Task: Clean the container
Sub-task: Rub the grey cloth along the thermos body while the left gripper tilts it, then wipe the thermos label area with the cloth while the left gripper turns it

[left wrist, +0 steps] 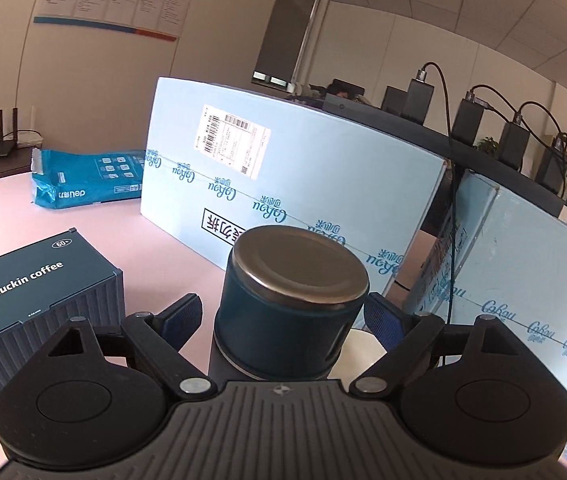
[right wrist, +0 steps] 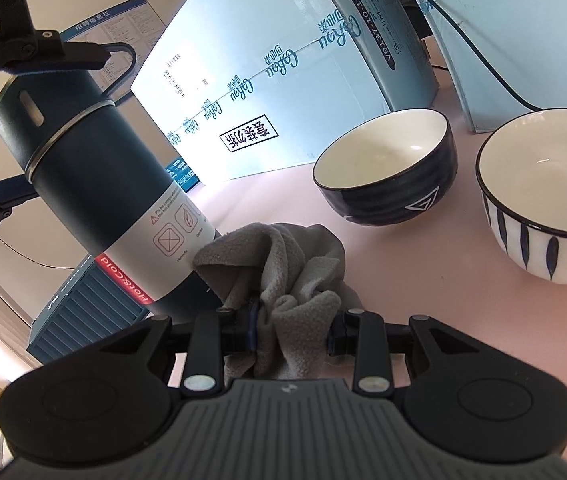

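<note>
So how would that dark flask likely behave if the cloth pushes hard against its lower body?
The flask is tall, narrow and tilted, so it would probably swing or tip if the left gripper eased off its cap. Its smooth body and paper label may let the grey cloth slide. The cloth, bunched in the right gripper, looks floppy, so force spreads softly.

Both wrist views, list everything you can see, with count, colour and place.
Flask: one, dark teal, tilted, gripped near its lid.
Cloth: one, grey, touching the flask's lower body.
Bowls: two; dark one, striped white one, on the pink table.
Coffee box: one, dark, left of flask.
Cartons: pale blue, behind.
Teal packet: one, far left.
Left gripper: jaws around the flask.
Right gripper: jaws clamping the cloth.
</note>
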Demonstrator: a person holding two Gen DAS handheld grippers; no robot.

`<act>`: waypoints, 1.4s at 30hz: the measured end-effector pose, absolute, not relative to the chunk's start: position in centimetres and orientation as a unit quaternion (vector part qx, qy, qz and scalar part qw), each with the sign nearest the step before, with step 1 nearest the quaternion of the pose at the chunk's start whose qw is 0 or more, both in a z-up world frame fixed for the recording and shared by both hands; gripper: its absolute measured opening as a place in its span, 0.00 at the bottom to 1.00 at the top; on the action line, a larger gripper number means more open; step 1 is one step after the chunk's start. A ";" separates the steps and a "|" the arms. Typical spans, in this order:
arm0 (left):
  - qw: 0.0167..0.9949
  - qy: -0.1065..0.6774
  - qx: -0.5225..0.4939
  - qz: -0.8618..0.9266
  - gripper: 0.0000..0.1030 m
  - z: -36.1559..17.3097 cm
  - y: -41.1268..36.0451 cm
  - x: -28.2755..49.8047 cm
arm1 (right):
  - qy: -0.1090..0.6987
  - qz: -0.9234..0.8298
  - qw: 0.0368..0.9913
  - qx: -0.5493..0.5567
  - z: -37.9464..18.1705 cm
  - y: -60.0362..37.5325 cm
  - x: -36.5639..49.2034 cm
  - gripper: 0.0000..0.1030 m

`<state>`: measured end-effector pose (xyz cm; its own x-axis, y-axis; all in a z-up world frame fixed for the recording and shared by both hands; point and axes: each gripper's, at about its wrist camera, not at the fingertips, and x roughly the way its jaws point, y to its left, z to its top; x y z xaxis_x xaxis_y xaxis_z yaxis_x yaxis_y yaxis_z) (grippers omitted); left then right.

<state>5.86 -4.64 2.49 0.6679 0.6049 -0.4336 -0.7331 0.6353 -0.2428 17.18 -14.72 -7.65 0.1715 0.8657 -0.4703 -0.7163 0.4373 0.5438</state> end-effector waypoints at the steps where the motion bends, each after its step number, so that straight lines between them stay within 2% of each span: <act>1: 0.887 0.155 -0.204 0.384 0.88 2.6 -4.7 5.9 | 0.377 0.521 0.759 0.100 -7.7 -14.7 17.1 0.33; 5: 0.867 0.151 -0.219 0.420 0.88 2.8 -4.6 6.5 | 0.377 0.522 0.758 0.101 -7.7 -14.7 17.1 0.33; 12: 0.873 0.164 -0.180 0.423 0.86 2.8 -5.1 7.0 | 0.376 0.522 0.759 0.102 -7.7 -14.8 16.9 0.33; 14: 0.881 0.162 -0.165 0.413 0.80 3.0 -5.2 7.0 | 0.376 0.522 0.759 0.103 -7.7 -14.8 16.9 0.33; 16: 0.890 0.168 -0.153 0.395 0.61 2.9 -5.2 7.2 | 0.376 0.521 0.759 0.103 -7.7 -14.8 16.8 0.33; 34: 0.951 0.190 -0.100 0.224 0.58 2.7 -2.0 4.3 | 0.368 0.541 0.751 0.091 -7.5 -15.4 16.7 0.31; 42: 0.974 0.219 -0.045 0.044 0.58 2.7 0.6 4.3 | 0.357 0.552 0.747 0.095 -6.7 -16.2 16.3 0.31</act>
